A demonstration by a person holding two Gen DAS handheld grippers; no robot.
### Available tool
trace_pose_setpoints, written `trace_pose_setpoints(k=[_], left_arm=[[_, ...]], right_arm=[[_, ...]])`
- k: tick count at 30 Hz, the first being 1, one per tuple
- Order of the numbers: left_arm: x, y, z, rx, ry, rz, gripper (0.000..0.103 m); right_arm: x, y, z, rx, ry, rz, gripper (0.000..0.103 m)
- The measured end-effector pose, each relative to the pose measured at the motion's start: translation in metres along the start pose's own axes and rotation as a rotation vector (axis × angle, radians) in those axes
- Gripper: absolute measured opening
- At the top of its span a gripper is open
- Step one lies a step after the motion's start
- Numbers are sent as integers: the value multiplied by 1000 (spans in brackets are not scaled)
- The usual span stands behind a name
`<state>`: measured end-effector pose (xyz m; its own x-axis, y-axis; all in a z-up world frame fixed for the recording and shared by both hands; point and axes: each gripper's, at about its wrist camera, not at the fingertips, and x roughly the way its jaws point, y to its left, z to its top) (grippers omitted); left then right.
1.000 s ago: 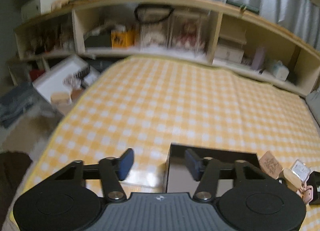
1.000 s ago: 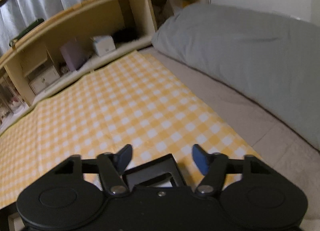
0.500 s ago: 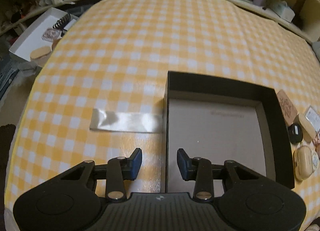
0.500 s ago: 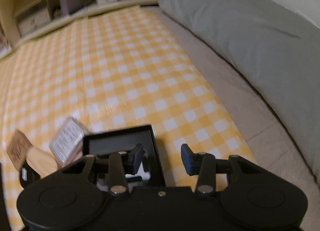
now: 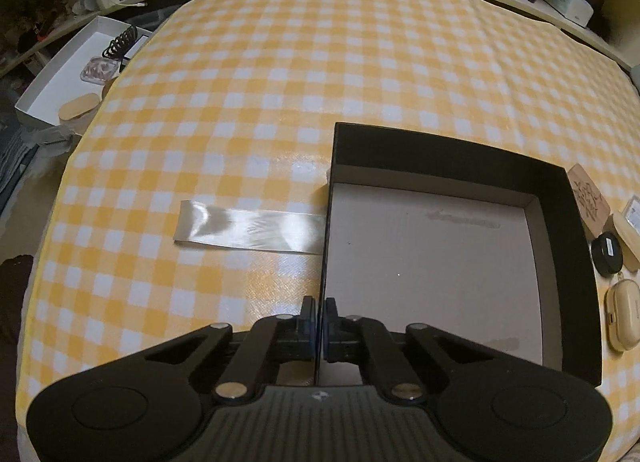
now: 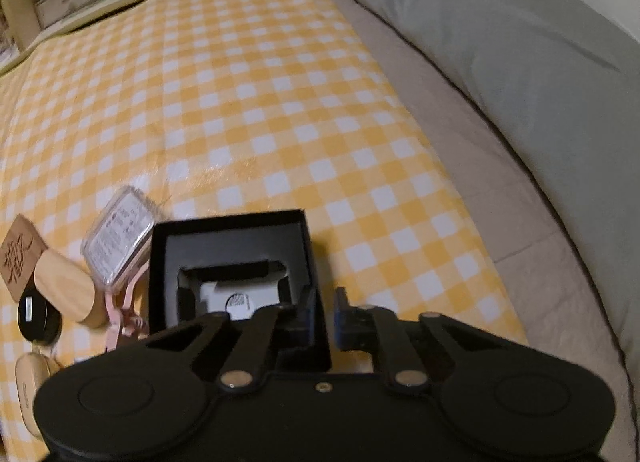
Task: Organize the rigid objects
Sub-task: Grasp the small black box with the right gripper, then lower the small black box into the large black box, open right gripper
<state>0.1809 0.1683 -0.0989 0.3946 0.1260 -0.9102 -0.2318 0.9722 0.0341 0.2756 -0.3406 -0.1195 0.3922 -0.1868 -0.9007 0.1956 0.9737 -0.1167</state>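
Left tongs (image 5: pixel 319 332) closed on left wall of large black box (image 5: pixel 576 262). Right tongs (image 6: pixel 323 320) clamped on right wall of small black box (image 6: pixel 228 228). Loose items lie between boxes.

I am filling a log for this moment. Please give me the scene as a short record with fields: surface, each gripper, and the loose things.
surface: yellow checked cloth
left gripper: shut on the left wall of the large black box, jaws just closed
right gripper: shut on the right wall of the small black box, jaws just closed
large black box content: nothing visible inside
loose things between the boxes: clear case, wooden case, round black tin
other: tape strip on the cloth
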Motion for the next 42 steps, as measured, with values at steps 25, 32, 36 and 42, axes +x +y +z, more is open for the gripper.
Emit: trace_pose_setpoints(k=[25,32,36,42], left_arm=[[0,-4,-4,8,-15,-26,3],[0,-4,-5,9,-14,-28,3],[-1,-6,-6,9,-13,-37,3],[-2,1,-11,-5,-14,-65,4]], right_arm=[[-47,-15,4,220,-133,187,3],[-82,8,1,255,-200,348,3],[-105,50,-7,238,-198,500,3],[-127,146,-23,102,-139,615,3]])
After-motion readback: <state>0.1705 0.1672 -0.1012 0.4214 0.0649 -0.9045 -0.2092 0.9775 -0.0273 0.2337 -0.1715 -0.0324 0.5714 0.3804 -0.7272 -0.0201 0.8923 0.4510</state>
